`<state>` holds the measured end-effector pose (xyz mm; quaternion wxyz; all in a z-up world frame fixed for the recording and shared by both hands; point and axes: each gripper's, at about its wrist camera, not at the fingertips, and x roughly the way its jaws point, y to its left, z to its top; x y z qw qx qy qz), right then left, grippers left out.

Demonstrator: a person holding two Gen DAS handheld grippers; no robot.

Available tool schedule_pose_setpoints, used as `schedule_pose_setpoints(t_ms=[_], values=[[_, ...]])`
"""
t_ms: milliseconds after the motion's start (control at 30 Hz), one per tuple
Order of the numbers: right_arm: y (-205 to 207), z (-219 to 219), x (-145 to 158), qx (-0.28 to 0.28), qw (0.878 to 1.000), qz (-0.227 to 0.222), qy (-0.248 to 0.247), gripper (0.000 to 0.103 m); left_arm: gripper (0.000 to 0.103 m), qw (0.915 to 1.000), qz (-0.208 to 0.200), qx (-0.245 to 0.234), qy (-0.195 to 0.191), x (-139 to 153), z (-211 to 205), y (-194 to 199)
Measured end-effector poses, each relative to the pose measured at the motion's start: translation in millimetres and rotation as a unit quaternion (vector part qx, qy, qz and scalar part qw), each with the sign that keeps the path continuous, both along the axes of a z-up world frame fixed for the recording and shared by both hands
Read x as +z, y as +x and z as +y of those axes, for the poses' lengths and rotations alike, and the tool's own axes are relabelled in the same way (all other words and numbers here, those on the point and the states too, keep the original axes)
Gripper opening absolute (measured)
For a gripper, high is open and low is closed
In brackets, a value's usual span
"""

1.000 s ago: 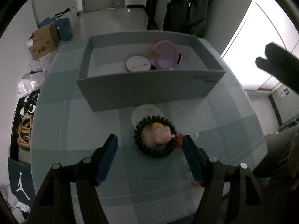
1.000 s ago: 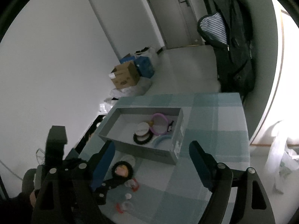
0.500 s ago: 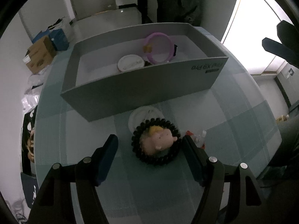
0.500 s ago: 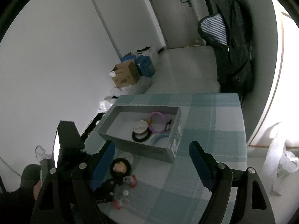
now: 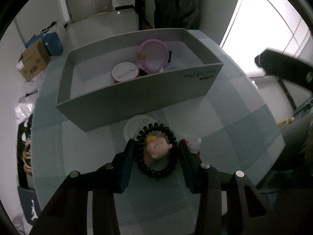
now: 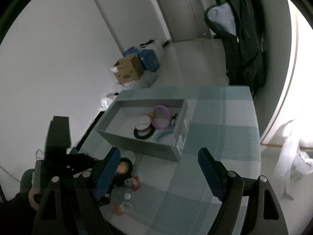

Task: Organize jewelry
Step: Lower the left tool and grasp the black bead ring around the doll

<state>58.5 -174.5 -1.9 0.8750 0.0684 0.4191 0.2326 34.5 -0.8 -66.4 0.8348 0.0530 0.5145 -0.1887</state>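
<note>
A black beaded bracelet (image 5: 156, 150) with a small pink doll figure (image 5: 156, 149) inside its ring lies on the teal checked tablecloth (image 5: 225, 129). My left gripper (image 5: 156, 148) has closed in on it, one finger on each side, touching its rim. Behind it stands a grey box (image 5: 137, 98) holding a purple ring (image 5: 153, 55) and a white round lid (image 5: 125, 72). My right gripper (image 6: 158, 168) is open and empty, high above the table; the box (image 6: 140, 141) and the bracelet (image 6: 124, 169) show below it.
A white disc (image 5: 135, 126) lies between bracelet and box. Small red and clear pieces (image 5: 192, 144) lie right of the bracelet. Cardboard and blue boxes (image 6: 135, 66) sit on the floor beyond the table. A dark coat (image 6: 240, 35) hangs at the back right.
My left gripper has moved forward and its fingers have closed in from wide open onto the sides of the black bracelet. The right gripper has shifted only slightly.
</note>
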Motion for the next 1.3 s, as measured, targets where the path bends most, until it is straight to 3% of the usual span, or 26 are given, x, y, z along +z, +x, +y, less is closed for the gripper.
schedule_pose_setpoints(t_ms=[300,667,1000,1067,1300], values=[[0.6,3.5,-10.2,0.006,1.000,0.020,-0.004,0.082,0.038,0.9983,0.000,0.016,-0.055,15.2,11.7,-2.9],[-6.2,24.4,-34.0,0.059,0.996,0.062,-0.003,0.080,0.038,0.9937,-0.032,0.050,-0.095,36.6,35.3,2.0],[-13.6,58.1,-53.9,0.116,0.989,0.084,-0.027,0.059,0.038,0.9879,-0.057,0.084,-0.118,50.3,60.0,9.2],[-14.7,64.5,-57.4,0.124,0.988,0.087,-0.036,0.049,0.038,0.9871,-0.058,0.088,-0.121,51.0,63.5,8.4],[-16.7,75.3,-64.3,0.133,0.985,0.086,-0.061,0.034,0.038,0.9861,-0.062,0.092,-0.124,53.4,67.7,6.7]])
